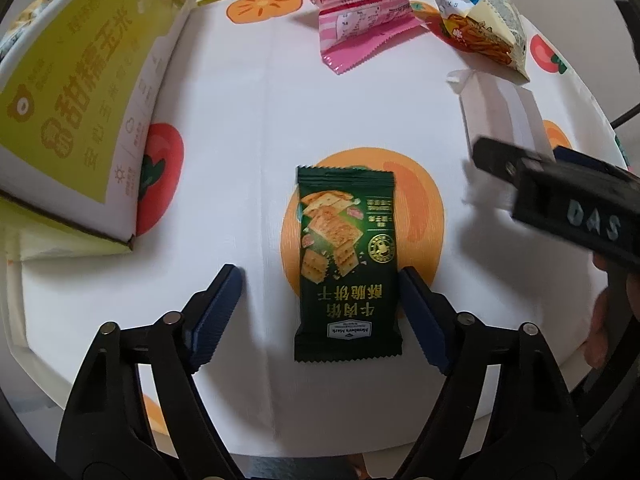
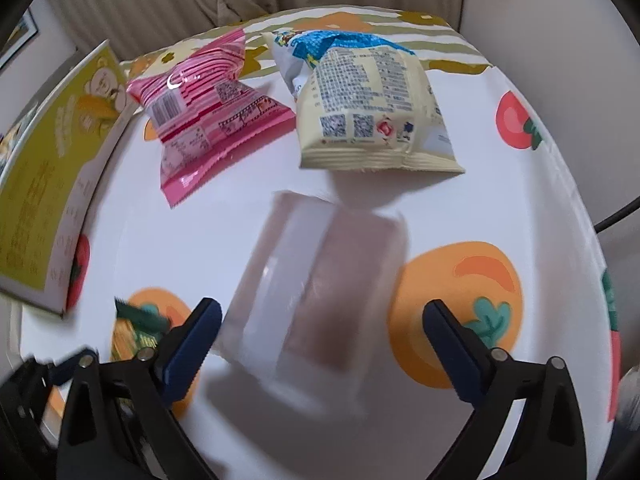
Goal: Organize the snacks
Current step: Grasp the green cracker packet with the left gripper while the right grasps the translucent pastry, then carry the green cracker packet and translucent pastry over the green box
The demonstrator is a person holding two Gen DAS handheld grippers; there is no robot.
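The left gripper (image 1: 320, 292) stands wide open over the green cracker packet (image 1: 346, 258), which lies flat on the persimmon-print tablecloth (image 1: 240, 120) beside the right finger. The right gripper (image 2: 322, 324) is also spread wide, with a blurred pale packet (image 2: 316, 292) between its fingers; contact cannot be judged. At twelve o'clock lie a pink packet (image 2: 204, 108) and a cream bag (image 2: 372, 108); the yellow box (image 1: 76, 92) at ten o'clock is cut off.

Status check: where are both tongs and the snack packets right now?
Left tongs open, straddling flat dark green cracker packet. Right tongs open around blurred translucent white packet, not gripping. Pink striped bag, cream snack bag lying beyond; nothing blocking.
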